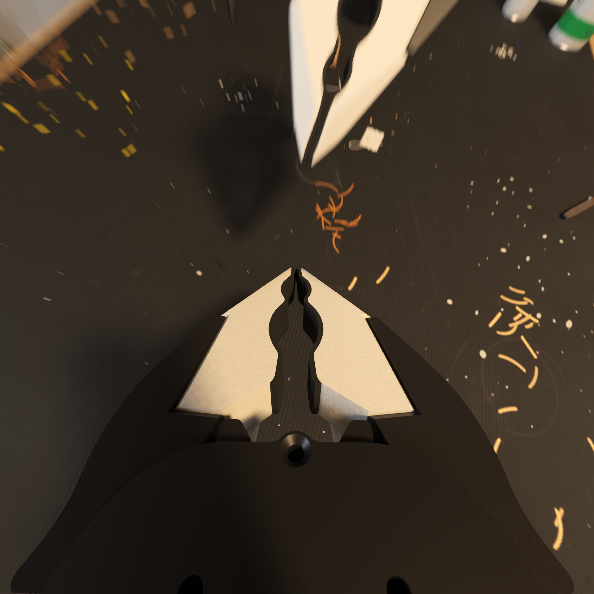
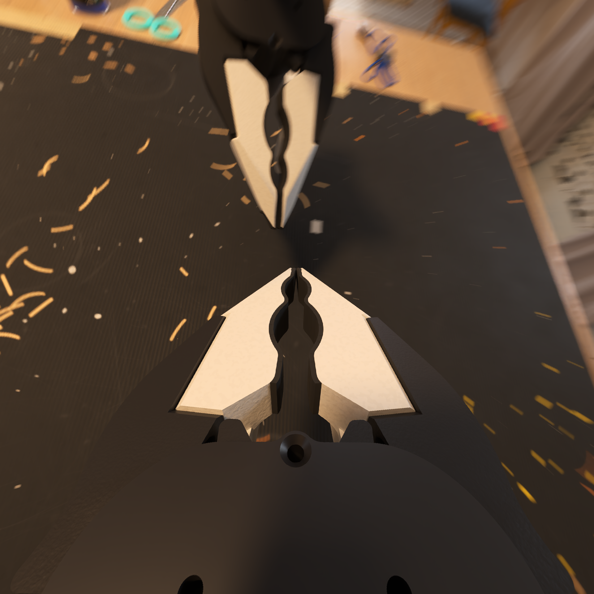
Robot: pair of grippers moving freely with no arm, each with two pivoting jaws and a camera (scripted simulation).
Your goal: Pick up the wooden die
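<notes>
A small pale cube, which looks like the wooden die point(image 1: 373, 139), lies on the dark mat point(image 1: 128, 321). It also shows in the right wrist view point(image 2: 316, 226). My left gripper point(image 1: 295, 269) is shut and empty above the mat, with the die well ahead and to the right. My right gripper point(image 2: 295, 269) is also shut and empty. In the left wrist view the right gripper point(image 1: 305, 164) points down with its tips just left of the die. In the right wrist view the left gripper point(image 2: 278, 226) has its tips just left of the die.
Two bottles point(image 1: 572, 29) lie at the far right edge of the mat, and a thin brown stick point(image 1: 578, 207) lies to the right. Teal-handled scissors point(image 2: 151, 22) and a blue object point(image 2: 379, 64) rest on the wooden table point(image 2: 466, 83) beyond the mat.
</notes>
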